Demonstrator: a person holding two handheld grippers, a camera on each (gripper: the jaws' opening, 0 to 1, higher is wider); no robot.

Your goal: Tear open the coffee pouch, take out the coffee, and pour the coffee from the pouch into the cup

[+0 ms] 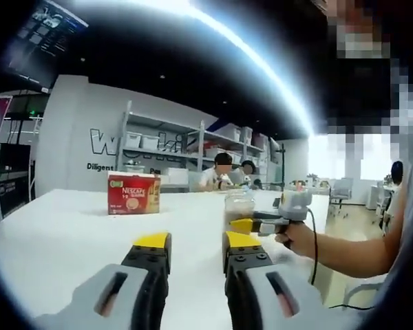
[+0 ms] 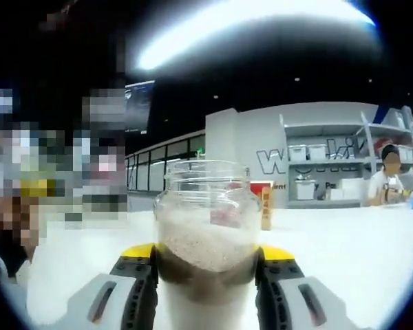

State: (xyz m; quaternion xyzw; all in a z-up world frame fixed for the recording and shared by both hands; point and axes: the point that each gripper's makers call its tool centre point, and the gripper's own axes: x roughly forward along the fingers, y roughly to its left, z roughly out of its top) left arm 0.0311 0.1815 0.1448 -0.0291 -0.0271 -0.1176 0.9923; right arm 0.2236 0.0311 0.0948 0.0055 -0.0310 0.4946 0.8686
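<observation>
In the left gripper view, the left hand-held gripper rises from the bottom centre with its yellow-tipped jaws spread apart and nothing between them. Left of centre on the white bench stands a red Nescafé coffee box, upright and well apart from the jaws. Right of centre, the right hand-held gripper, held by a person's hand, pinches a clear glass jar standing at the bench's far edge.

In the right gripper view, the right hand-held gripper clamps that jar at bottom centre, jaws pressed against its sides. The jar is open-mouthed and upright, holding pale granules over a dark brown layer lower down. Behind it, the red box shows partly at the jar's right shoulder on the bench.
</observation>
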